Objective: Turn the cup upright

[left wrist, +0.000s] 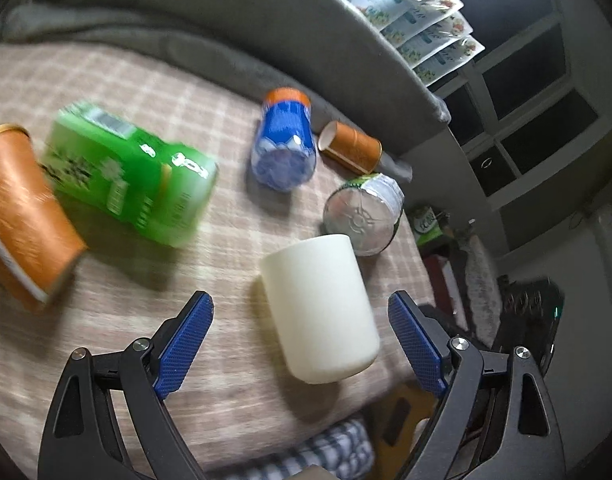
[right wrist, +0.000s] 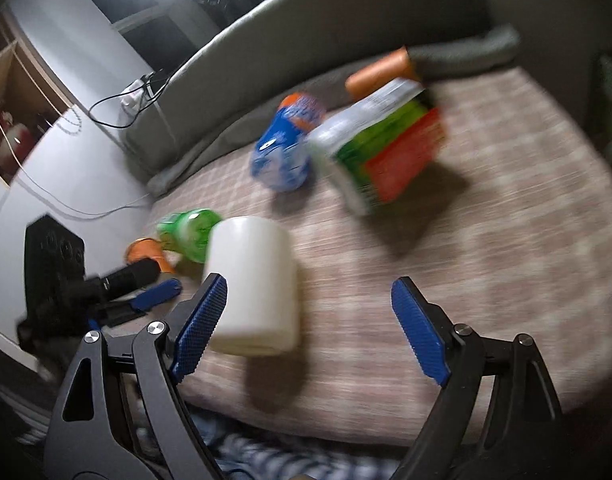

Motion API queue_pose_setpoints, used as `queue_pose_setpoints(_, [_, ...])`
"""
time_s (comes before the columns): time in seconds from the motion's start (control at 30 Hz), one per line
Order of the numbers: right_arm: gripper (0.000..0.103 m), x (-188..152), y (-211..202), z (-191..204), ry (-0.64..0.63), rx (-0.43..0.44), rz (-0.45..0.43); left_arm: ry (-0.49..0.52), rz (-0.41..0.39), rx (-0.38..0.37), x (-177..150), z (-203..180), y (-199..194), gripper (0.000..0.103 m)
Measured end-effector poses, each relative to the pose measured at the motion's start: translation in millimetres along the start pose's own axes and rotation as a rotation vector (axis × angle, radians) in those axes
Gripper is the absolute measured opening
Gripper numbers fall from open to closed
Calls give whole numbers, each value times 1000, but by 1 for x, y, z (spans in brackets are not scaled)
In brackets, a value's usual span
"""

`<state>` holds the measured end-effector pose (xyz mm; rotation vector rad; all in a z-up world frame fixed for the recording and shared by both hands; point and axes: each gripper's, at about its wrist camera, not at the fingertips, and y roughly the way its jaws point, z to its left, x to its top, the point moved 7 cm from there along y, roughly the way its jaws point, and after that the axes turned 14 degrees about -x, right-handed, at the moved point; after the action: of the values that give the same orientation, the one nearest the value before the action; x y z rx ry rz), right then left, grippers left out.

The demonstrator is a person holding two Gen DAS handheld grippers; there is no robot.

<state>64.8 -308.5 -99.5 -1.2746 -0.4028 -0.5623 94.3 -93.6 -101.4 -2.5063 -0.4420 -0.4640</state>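
Two grippers, left gripper (left wrist: 302, 338) and right gripper (right wrist: 309, 320), jaws spread, empty. White cup (left wrist: 319, 312) lies on checked cloth (left wrist: 210, 248) between the left's fingers. Foil-lidded tub (left wrist: 361, 214) just beyond it; blue bottle (left wrist: 284, 142), green box (left wrist: 126, 172) farther.

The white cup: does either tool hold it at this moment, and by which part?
Nothing is held. Both the left tool and the right tool are open, and the white cup stands free on the checked cloth.
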Motion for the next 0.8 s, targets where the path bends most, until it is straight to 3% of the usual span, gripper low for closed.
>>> queue_pose_setpoints(0.37, [87,2,-7,-20,36,-29,-44,-148,45,-46,5,10,27,89])
queue_pose_setpoints(0.8, [87,1,-1,-37,70,-47,-44,-186,108,-47,1,15,53,85])
